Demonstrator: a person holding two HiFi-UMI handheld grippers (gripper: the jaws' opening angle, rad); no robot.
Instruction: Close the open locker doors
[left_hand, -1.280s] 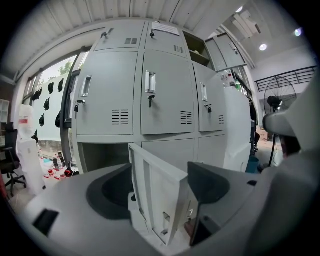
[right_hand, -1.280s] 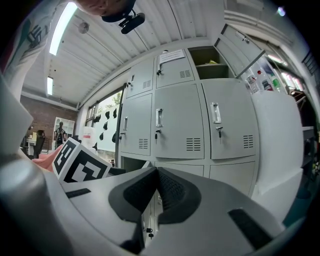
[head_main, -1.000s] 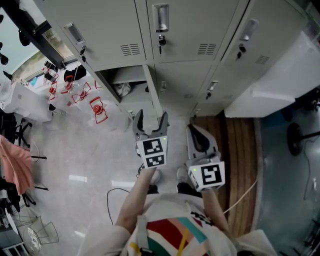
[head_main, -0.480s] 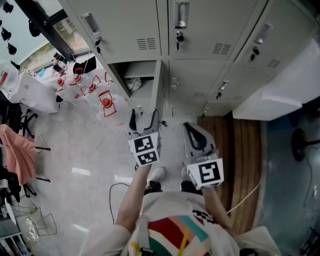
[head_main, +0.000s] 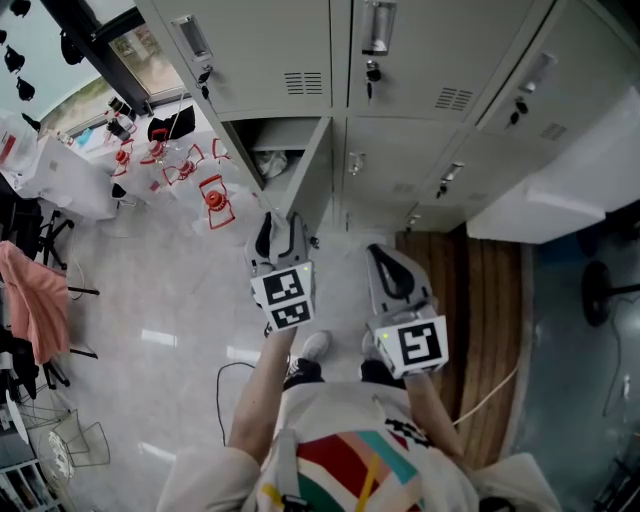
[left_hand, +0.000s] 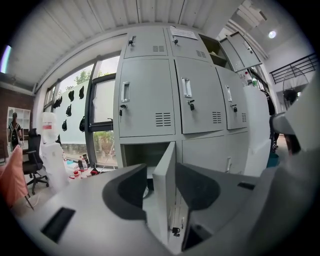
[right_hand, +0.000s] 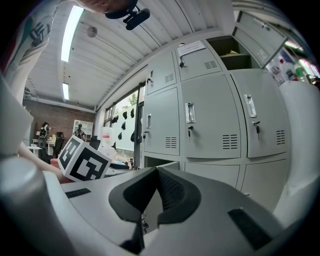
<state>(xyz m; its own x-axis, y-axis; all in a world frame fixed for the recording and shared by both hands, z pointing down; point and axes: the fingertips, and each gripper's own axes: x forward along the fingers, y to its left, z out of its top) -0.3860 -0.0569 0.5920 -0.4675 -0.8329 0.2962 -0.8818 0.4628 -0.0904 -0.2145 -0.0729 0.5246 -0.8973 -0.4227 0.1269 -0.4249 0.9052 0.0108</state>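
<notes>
**Now the low door is in the grip, and the swing comes next**

We have the left gripper (head_main: 281, 236) at the free edge of the low door (left_hand: 165, 190). This door stands out from its locker (head_main: 268, 150) toward us. The jaws have just been closing with that edge between them, and the pads seem to press it on both sides. The right gripper (head_main: 390, 262) waits just to the right, clenched on nothing.

We judge that the closing of this first door is only beginning. Next we must push the edge left and far, along its arc, until it meets the frame. A top locker (left_hand: 216, 46), far right, also stands open.
</notes>
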